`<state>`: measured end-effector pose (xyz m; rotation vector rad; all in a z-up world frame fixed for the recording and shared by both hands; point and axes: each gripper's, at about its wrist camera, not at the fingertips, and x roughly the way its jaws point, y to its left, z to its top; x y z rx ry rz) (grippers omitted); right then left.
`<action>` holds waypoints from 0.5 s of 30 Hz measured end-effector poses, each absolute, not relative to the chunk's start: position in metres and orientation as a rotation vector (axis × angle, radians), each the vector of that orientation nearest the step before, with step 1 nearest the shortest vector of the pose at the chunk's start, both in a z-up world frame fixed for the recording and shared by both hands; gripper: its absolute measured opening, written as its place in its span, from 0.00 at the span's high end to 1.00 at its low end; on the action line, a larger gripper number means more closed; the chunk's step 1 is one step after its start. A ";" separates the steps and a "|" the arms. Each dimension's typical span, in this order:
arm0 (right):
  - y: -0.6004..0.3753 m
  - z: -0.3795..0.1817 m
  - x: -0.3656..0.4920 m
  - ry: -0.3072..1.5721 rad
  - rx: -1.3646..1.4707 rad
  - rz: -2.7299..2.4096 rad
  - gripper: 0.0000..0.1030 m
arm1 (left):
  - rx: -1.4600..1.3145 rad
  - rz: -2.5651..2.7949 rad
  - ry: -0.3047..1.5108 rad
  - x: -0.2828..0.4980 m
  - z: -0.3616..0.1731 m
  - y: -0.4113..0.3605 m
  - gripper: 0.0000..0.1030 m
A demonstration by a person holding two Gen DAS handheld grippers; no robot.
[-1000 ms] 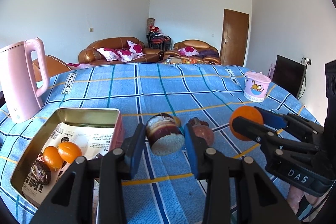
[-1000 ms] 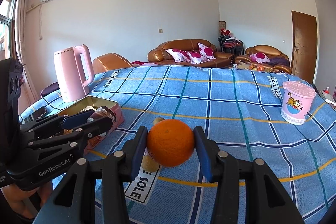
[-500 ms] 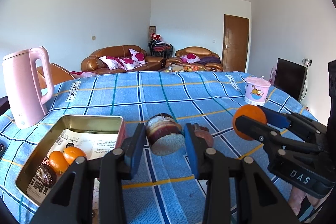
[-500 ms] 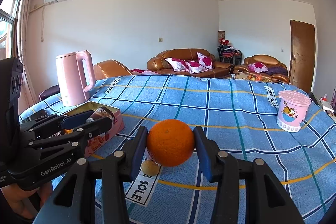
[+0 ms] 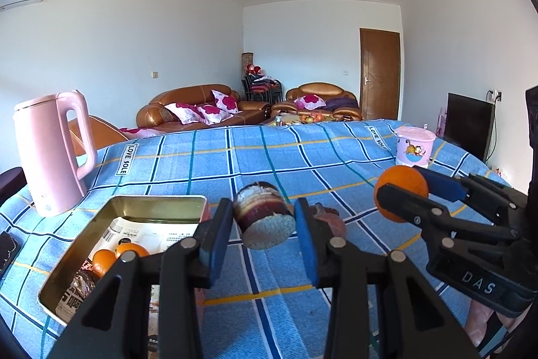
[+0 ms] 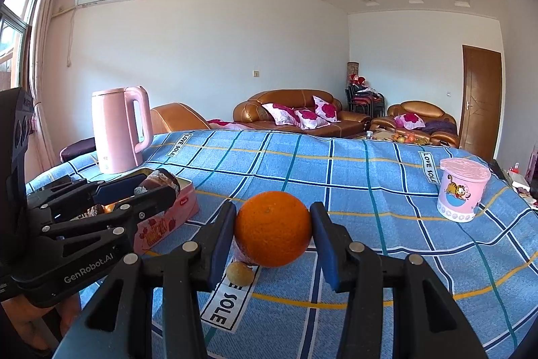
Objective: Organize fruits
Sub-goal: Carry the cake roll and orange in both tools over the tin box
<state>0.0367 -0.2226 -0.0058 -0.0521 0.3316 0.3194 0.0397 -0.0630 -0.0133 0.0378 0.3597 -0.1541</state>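
Note:
My left gripper (image 5: 264, 224) is shut on a dark brown wrapped round item with a pale end (image 5: 264, 219), held above the blue checked cloth. My right gripper (image 6: 272, 229) is shut on a large orange (image 6: 272, 229), also lifted; it shows in the left wrist view (image 5: 401, 190) to the right. A gold tin (image 5: 151, 201) at the left holds two small oranges (image 5: 116, 254), a dark wrapped item and a printed leaflet. A reddish fruit (image 5: 331, 219) and a small yellow-green fruit (image 6: 239, 273) lie on the cloth below the grippers.
A pink kettle (image 5: 50, 153) stands at the far left behind the tin. A pink cartoon cup (image 6: 462, 192) stands at the right of the table. A dark object (image 5: 6, 249) lies at the left edge. Sofas and a door are beyond the table.
Both grippers have risen and tilted up with their loads; the table drops lower in both views. The grips have not changed.

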 end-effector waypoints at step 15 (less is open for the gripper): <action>-0.175 0.000 0.046 0.353 -0.080 0.428 0.54 | -0.011 -0.048 0.390 0.036 -0.013 -0.008 0.62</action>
